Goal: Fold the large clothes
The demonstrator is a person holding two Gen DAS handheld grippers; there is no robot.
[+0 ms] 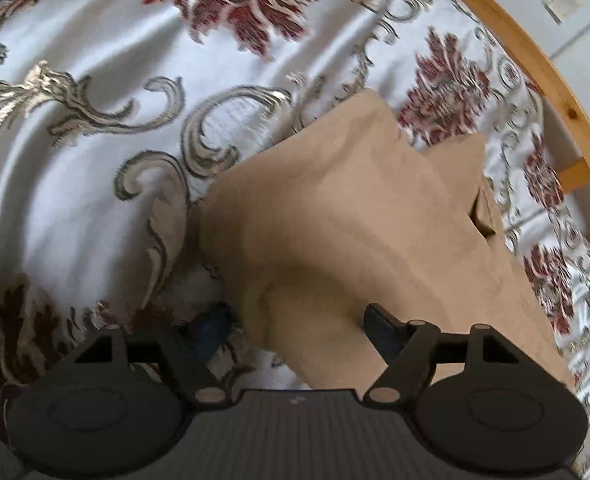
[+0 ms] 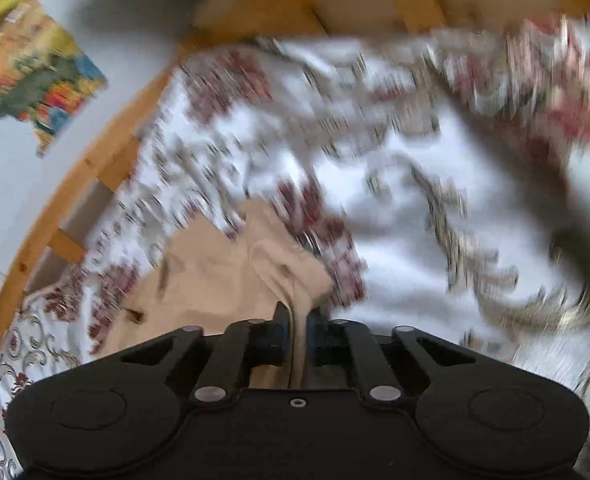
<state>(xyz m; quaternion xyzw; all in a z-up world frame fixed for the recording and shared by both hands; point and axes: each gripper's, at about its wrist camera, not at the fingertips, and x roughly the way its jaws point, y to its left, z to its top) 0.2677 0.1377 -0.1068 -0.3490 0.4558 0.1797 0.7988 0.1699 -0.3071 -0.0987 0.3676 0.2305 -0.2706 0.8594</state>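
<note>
A tan garment (image 1: 347, 216) lies on a white bedspread (image 1: 75, 184) with red and grey floral print. In the left wrist view my left gripper (image 1: 295, 320) stands open over the garment's near end; the cloth bunches between the jaws, the right finger (image 1: 379, 326) rests on it and the left finger (image 1: 211, 328) is beside it. In the right wrist view my right gripper (image 2: 295, 332) is shut on an edge of the tan garment (image 2: 231, 272), with a fold of cloth pinched between the fingers. That view is blurred by motion.
The wooden bed frame (image 1: 535, 64) runs along the right of the left wrist view and along the left of the right wrist view (image 2: 75, 176). A colourful rug (image 2: 31, 72) lies on the pale floor beyond the bed. The bedspread (image 2: 415, 208) spreads wide around the garment.
</note>
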